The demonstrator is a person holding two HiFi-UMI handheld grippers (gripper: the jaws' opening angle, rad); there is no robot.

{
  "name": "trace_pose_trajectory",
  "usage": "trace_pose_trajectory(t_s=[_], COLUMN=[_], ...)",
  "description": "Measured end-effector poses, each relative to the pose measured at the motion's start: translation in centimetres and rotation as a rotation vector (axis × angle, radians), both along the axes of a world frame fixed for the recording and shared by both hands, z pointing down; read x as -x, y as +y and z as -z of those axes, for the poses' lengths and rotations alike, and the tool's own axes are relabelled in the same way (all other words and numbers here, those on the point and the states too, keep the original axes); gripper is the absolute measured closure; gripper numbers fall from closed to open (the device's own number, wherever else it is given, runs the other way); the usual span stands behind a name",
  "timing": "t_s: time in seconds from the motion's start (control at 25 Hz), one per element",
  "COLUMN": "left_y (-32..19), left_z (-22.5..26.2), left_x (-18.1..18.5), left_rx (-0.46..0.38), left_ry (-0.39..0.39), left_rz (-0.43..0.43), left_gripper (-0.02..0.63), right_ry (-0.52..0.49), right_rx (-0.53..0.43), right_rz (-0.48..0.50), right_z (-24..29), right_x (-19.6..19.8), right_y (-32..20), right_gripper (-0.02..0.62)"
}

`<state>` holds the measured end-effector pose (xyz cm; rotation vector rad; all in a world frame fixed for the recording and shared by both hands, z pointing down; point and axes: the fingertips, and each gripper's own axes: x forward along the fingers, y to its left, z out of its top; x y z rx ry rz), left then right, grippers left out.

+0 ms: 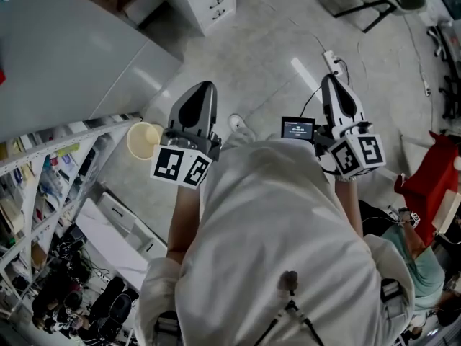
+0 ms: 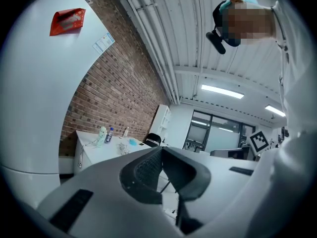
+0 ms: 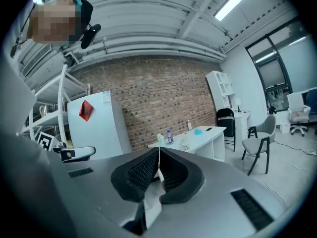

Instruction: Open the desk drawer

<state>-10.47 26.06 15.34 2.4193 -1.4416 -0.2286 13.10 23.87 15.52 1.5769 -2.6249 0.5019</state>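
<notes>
Both grippers are held out level in front of the person, over the floor. In the head view my left gripper [image 1: 202, 86] and my right gripper [image 1: 330, 78] are shut, with nothing between their fingers. A white drawer unit [image 1: 209, 0] with dark handles stands far ahead at the top edge. The left gripper view shows the closed left gripper [image 2: 162, 149] and a white desk [image 2: 101, 148] by the brick wall. The right gripper view shows the closed right gripper [image 3: 159, 151] and the same white desk [image 3: 200, 137] carrying bottles. Both grippers are far from the desk.
A tall white fridge [image 3: 95, 125] bearing a red sticker stands left of the desk. A grey chair [image 3: 261, 144] and a black chair [image 3: 226, 118] are near it. A shelf rack [image 1: 45, 186], a pale bucket [image 1: 144, 140], a power strip [image 1: 332, 60] and a seated person [image 1: 407, 245] surround me.
</notes>
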Motion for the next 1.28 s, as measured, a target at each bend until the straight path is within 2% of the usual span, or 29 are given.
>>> trace_pose_trajectory(t_s=[0.4, 0.64, 0.88, 1.28], left_y=[-3.1, -5.8, -10.4, -18.8], left_z=[0.3, 0.2, 0.7, 0.8], left_x=[1.0, 1.0, -1.1, -6.8], left_rx=[-0.008, 0.001, 0.001, 0.011], left_ry=[0.014, 0.006, -0.014, -0.024], left_rz=[0.024, 0.089, 0.179, 0.35], left_gripper=[0.598, 0.598, 0.598, 0.598], right_ry=[0.008, -0.013, -0.02, -0.017], right_rx=[-0.001, -0.01, -0.002, 0.012], right_rz=[0.003, 0.068, 0.169, 0.33], right_z=[0.1, 0.2, -0.1, -0.3], right_x=[0.5, 0.8, -0.4, -5.1], right_y=[-4.0, -8.2, -14.7, -26.8], right_gripper=[0.568, 0.568, 0.568, 0.568])
